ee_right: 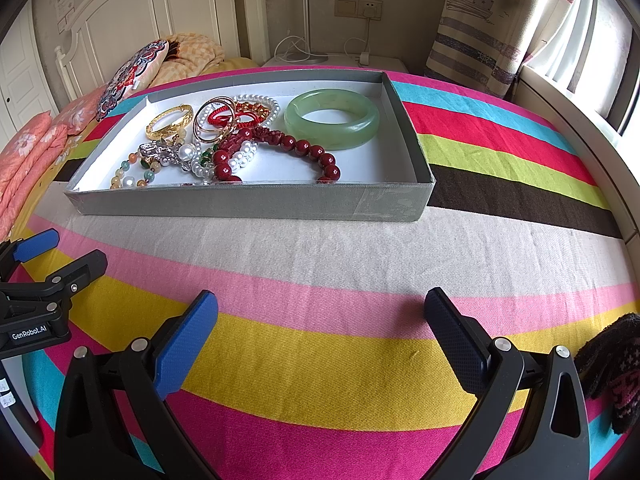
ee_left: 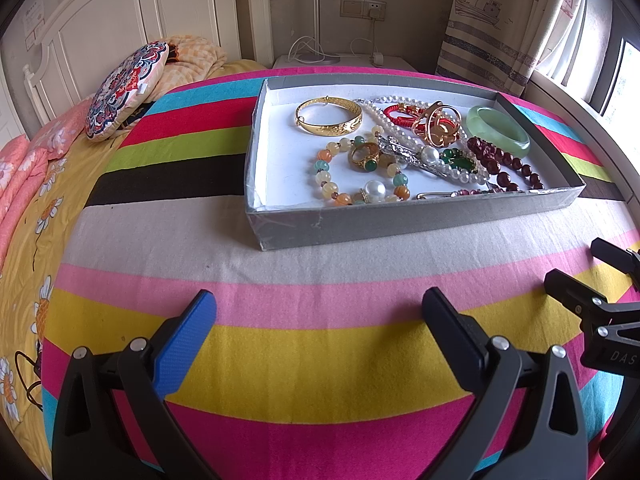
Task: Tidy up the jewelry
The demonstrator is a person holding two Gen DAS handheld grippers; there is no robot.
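On striped cloth (ee_right: 320, 240), grey tray (ee_right: 248, 202), jade bangle (ee_right: 332, 118), gold bangle (ee_left: 329, 121), beads.

Left hand-held gripper (ee_left: 320, 312) hangs over the striped cloth (ee_left: 280, 352) on the bed, fingers spread wide, nothing between them. Straight ahead, well apart: shallow grey tray (ee_left: 400, 220) with white floor. Inside, gold bangle (ee_left: 329, 121) at far left; pale green bangle (ee_left: 498, 131) far right; dark red bead bracelet (ee_left: 504, 166) just nearer. Right hand-held gripper (ee_left: 588, 276) enters at right edge. Patterned cushion (ee_left: 126, 88) far left.
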